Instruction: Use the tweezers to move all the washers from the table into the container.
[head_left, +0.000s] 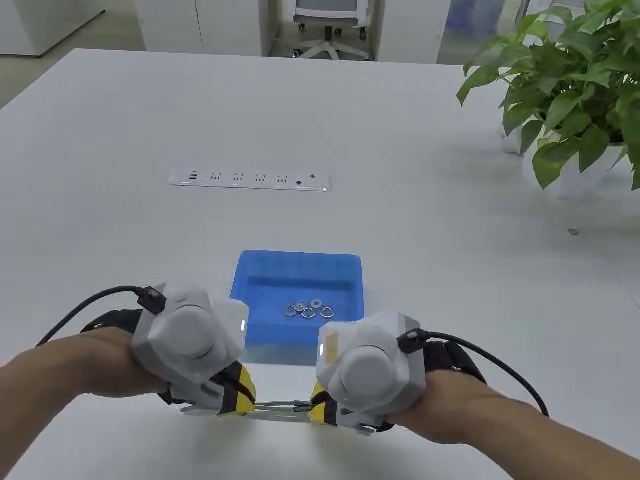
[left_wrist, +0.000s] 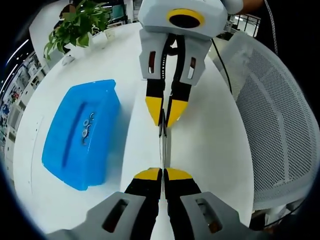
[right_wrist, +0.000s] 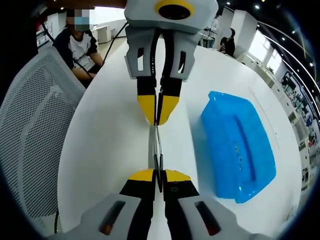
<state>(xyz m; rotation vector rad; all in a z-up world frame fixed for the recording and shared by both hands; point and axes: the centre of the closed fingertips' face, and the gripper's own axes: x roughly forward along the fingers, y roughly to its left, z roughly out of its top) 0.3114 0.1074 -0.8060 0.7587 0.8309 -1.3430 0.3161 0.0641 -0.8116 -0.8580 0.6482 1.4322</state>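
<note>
White counter (head_left: 420, 200): blue rectangular plastic container (head_left: 262, 275) at centre, cluster of small silver metal washers (head_left: 310, 309) inside. Nearer edge, left gripper (head_left: 240, 393) and right gripper (head_left: 318, 405) face each other, slim metal tweezers (head_left: 281, 408) spanning between their yellow-tipped jaws.

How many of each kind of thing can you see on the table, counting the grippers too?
Grippers: 2, the left gripper and the right gripper
Pair of tweezers: 1, clamped by both grippers
Blue container: 1
Power strip: 1
Potted plant: 1
Washers: a small cluster in the container, too tiny to count
Total: 6, washers aside
</note>
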